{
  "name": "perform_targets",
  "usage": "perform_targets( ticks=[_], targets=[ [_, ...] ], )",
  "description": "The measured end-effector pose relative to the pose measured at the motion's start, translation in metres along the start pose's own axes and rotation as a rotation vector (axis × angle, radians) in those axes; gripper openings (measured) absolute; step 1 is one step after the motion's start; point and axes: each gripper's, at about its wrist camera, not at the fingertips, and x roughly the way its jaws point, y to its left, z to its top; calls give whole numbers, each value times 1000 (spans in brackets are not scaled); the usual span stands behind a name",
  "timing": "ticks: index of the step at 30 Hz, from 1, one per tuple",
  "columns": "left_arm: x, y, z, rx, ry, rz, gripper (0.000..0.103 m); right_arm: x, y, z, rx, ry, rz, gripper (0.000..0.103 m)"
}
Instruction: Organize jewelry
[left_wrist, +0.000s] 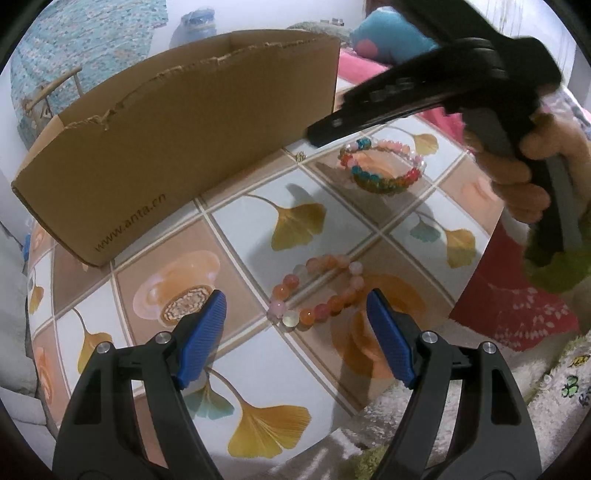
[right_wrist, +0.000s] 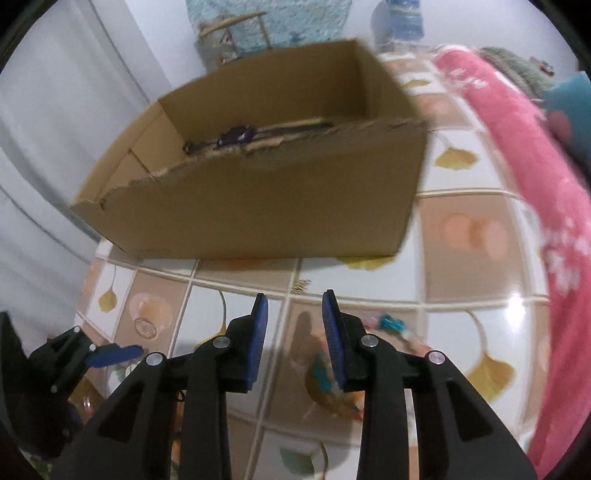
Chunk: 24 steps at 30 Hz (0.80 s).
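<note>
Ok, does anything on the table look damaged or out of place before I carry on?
The cardboard box has a ragged, torn top edge along its near wall. A small gold trinket lies loose on the table beside the box's corner, apart from the multicoloured bracelet and orange bracelet. Nothing is spilled.

Cardboard box (left_wrist: 192, 122) walls off table's (left_wrist: 251, 210) far side.

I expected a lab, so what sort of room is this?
Probably a home, perhaps a bedroom: a small table covered in a ginkgo-leaf cloth, a pink blanket beside it, and a blue plush toy behind.
</note>
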Motion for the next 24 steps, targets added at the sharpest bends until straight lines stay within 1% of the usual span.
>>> perform_targets(
  ticks=[3, 9, 10, 11, 12, 14, 16, 19, 24],
  targets=[
    [2, 2, 0, 3, 4, 7, 75, 9, 1, 3, -16, 10, -25, 30],
    [7, 10, -1, -15, 9, -7, 75, 17, 11, 2, -58, 2, -54, 29],
    [8, 11, -1, -16, 10, -8, 75, 19, 13, 1, -65, 3, -58, 28],
    [9, 12, 0, -16, 11, -8, 75, 23, 17, 1, -74, 4, -73, 24],
    [10, 13, -1, -17, 12, -9, 75, 25, 18, 1, -79, 8, -82, 23],
    [10, 13, 1, -16, 8, -7, 75, 27, 22, -1, -82, 1, -100, 18],
    [10, 14, 1, -19, 5, -5, 75, 27, 24, -2, -85, -2, -115, 15],
    [9, 12, 1, -23, 0, 0, 75, 28, 28, -4, -90, -6, -136, 6],
    [7, 16, -1, -26, -5, 6, 75, 26, 31, -9, -81, 2, -122, 6]
  ],
)
